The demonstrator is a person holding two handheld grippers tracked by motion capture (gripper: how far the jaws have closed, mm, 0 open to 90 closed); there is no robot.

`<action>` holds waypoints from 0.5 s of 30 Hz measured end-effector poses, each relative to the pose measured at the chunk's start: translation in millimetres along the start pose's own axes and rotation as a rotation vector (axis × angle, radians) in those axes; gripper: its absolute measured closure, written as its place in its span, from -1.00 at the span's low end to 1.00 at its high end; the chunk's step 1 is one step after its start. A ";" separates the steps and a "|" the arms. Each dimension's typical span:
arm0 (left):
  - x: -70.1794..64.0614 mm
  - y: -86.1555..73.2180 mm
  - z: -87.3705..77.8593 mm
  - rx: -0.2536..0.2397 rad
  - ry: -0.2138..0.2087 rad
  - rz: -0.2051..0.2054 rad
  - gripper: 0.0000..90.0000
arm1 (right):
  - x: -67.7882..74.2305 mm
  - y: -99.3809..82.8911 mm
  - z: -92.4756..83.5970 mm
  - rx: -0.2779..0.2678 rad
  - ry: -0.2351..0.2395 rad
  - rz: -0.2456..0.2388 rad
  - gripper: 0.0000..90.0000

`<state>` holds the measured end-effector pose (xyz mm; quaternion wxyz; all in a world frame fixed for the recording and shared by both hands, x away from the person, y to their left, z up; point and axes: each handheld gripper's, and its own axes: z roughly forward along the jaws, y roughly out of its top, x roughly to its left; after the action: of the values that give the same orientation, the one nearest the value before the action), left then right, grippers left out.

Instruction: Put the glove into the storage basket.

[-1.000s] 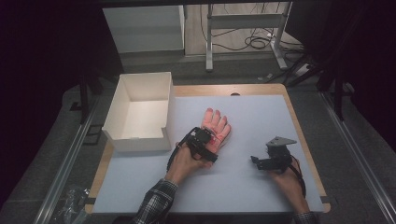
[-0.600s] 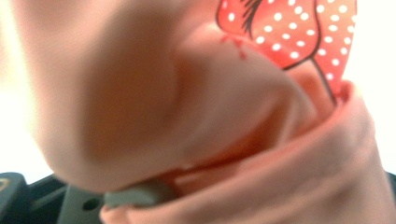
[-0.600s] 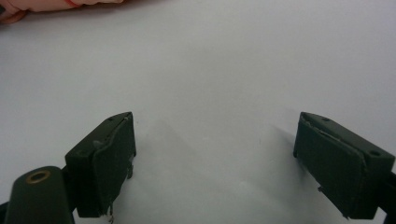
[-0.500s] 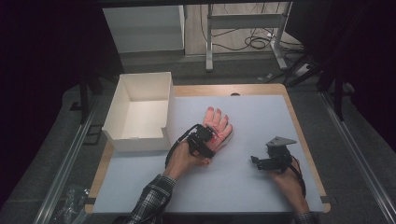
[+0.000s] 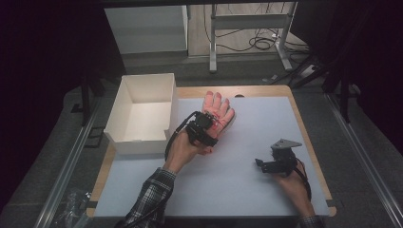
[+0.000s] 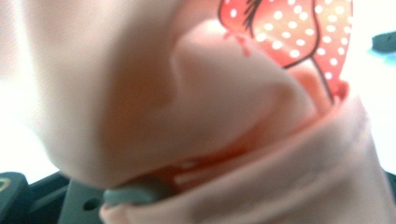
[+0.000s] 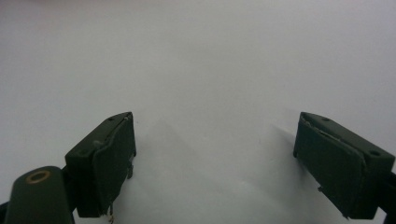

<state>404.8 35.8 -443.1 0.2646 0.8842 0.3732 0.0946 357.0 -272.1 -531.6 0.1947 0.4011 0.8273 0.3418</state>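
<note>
A pale pink glove (image 5: 219, 107) with a red white-dotted print hangs fingers-up above the grey mat, near the white box. My left gripper (image 5: 210, 127) is shut on its cuff end and holds it off the table. In the left gripper view the bunched pink fabric of the glove (image 6: 187, 102) sits pressed right against the camera, hiding most of the jaws. My right gripper (image 5: 262, 164) rests low over the mat at the right, open, with nothing but bare mat between the jaws of the right gripper (image 7: 215, 154).
An open white box (image 5: 142, 114) stands at the left edge of the grey mat (image 5: 256, 118), close to the glove. The mat lies on a wooden board (image 5: 310, 156). A clear plastic bag (image 5: 71, 204) lies on the floor at the lower left.
My left gripper closed on the glove and lifted it, so glove and hand now sit higher and farther up the mat. The right gripper has kept still.
</note>
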 end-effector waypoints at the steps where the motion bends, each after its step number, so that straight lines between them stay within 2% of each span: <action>1: 0.3 2.1 -2.3 -0.004 0.003 -0.002 -0.10 | 0.0 0.0 0.0 0.000 0.000 0.000 -0.71; 3: 2.9 7.8 -9.0 -0.009 0.014 0.001 -0.10 | 0.2 0.0 -0.1 0.001 0.001 0.002 -0.71; 4: 4.0 11.2 -12.6 -0.021 0.020 -0.010 -0.11 | 0.2 0.0 0.0 0.000 0.001 0.002 -0.71; 7: 10.2 18.9 -22.6 -0.015 0.038 -0.002 -0.11 | 0.3 -0.1 0.1 0.000 0.001 0.003 -0.71; 15: 27.6 34.1 -45.2 -0.034 0.097 -0.042 -0.12 | 0.4 0.0 0.2 -0.001 0.001 0.003 -0.71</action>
<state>428.6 53.6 -387.6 0.2632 0.8659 0.4023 0.1383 356.9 -271.8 -531.8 0.1941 0.4021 0.8265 0.3428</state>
